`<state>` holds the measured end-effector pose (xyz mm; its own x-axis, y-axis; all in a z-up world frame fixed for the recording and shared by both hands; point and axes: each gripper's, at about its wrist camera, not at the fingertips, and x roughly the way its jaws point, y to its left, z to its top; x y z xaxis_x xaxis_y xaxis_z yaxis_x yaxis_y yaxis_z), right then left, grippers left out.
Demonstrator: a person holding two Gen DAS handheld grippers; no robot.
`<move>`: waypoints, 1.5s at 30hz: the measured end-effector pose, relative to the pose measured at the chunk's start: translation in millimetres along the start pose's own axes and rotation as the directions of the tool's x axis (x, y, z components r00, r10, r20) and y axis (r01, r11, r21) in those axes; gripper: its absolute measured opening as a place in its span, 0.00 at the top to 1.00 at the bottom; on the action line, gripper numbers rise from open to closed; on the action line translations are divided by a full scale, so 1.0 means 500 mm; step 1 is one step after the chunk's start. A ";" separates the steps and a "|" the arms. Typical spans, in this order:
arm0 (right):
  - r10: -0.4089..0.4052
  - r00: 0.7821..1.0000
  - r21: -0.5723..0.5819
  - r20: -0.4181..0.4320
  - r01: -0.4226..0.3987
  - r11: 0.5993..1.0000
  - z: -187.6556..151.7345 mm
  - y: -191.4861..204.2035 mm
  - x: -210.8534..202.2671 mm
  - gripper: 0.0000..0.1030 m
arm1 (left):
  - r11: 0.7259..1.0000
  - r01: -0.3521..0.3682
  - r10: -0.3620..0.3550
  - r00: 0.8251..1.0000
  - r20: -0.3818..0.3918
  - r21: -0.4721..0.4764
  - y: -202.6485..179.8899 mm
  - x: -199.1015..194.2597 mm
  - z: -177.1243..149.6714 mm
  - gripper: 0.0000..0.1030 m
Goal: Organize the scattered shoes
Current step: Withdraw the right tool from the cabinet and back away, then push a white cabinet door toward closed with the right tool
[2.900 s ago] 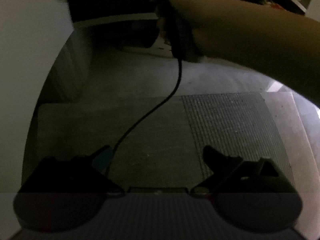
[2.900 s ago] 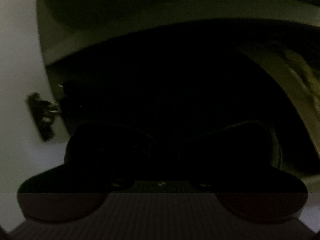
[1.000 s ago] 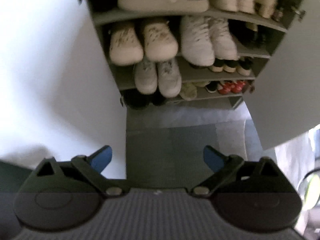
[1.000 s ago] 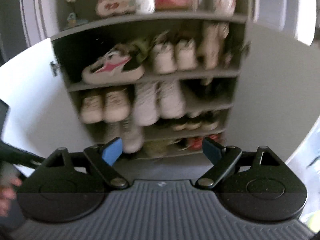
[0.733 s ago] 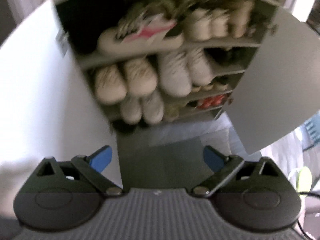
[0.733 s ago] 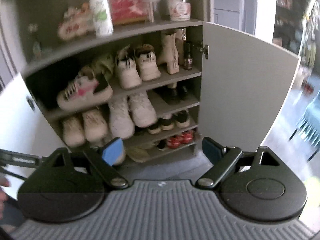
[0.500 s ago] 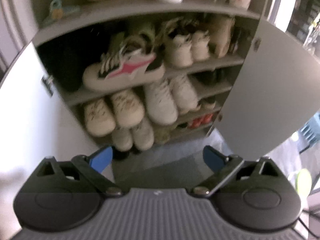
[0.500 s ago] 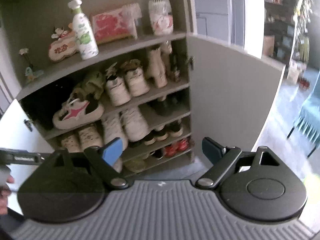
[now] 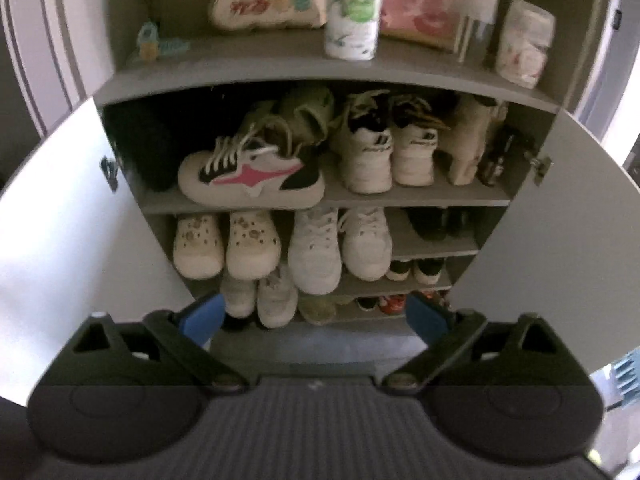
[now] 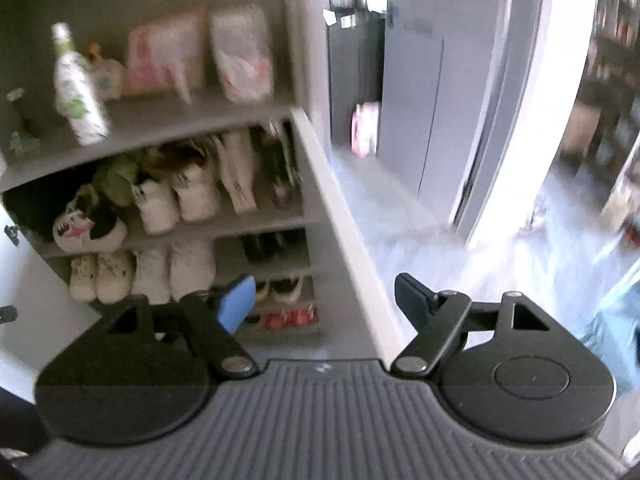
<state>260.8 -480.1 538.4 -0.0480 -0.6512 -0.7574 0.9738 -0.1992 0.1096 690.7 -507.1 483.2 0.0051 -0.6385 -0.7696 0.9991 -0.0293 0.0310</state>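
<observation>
An open grey shoe cabinet (image 9: 420,200) fills the left wrist view, its shelves packed with shoes. A white sneaker with a pink mark (image 9: 252,178) lies sideways on the upper shelf, beside a pair of white trainers (image 9: 384,152). Below sit cream clogs (image 9: 226,244) and white sneakers (image 9: 340,246). My left gripper (image 9: 314,316) is open and empty, well back from the shelves. My right gripper (image 10: 324,296) is also open and empty, in front of the cabinet's right door (image 10: 340,232); the same sneaker (image 10: 86,228) appears far left there.
On top of the cabinet stand a white spray bottle (image 9: 352,8), pink tissue packs (image 9: 416,12) and small ornaments (image 9: 264,4). Both white doors (image 9: 56,220) are swung open. A grey floor (image 10: 460,248) runs right toward a bright doorway (image 10: 560,80).
Both views went from dark close-ups to the whole cabinet as the grippers pulled back and tilted up. The right gripper has swung rightward toward the room. Both stayed open.
</observation>
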 end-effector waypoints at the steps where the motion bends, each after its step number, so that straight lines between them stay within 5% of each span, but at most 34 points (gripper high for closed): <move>1: 0.014 1.000 0.017 -0.026 -0.013 1.000 -0.003 -0.018 0.012 0.30 | 1.000 -0.007 0.007 1.000 -0.003 -0.012 -0.004 0.003 0.006 0.05; 6: 0.122 0.988 0.133 -0.098 -0.109 0.985 -0.030 -0.090 0.048 0.44 | 0.995 -0.021 0.019 1.000 -0.018 -0.093 -0.018 0.016 0.039 0.05; 8: 0.157 0.982 0.161 -0.102 -0.140 0.977 -0.039 -0.101 0.048 0.61 | 0.994 -0.011 0.009 1.000 -0.023 -0.113 -0.025 0.017 0.043 0.05; 10: 0.181 0.977 0.173 -0.109 -0.160 0.972 -0.045 -0.110 0.049 0.67 | 0.993 -0.007 0.004 1.000 -0.026 -0.118 -0.037 0.019 0.040 0.05; 17: 0.286 0.948 0.215 -0.137 -0.253 0.943 -0.047 -0.147 0.056 0.70 | 0.997 0.007 -0.009 1.000 -0.026 -0.076 -0.074 0.017 0.044 0.05; 26: 0.477 0.870 0.307 -0.124 -0.423 0.852 -0.070 -0.139 0.060 0.69 | 1.000 0.019 -0.019 1.000 0.000 -0.009 -0.117 0.017 0.082 0.05; 38: 0.712 0.699 0.476 -0.064 -0.606 0.638 -0.086 -0.007 0.152 0.67 | 0.998 0.053 -0.052 0.998 0.029 -0.033 -0.086 0.021 0.121 0.05; 45: 0.756 0.655 0.533 -0.008 -0.637 0.558 -0.081 0.114 0.212 0.67 | 0.998 0.060 -0.060 0.998 0.000 -0.036 -0.014 0.071 0.133 0.05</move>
<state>320.0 -530.6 438.4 0.7064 -0.5708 -0.4185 0.4552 -0.0864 0.8862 681.2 -580.7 498.3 -0.0548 -0.6359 -0.7698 0.9985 -0.0395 -0.0385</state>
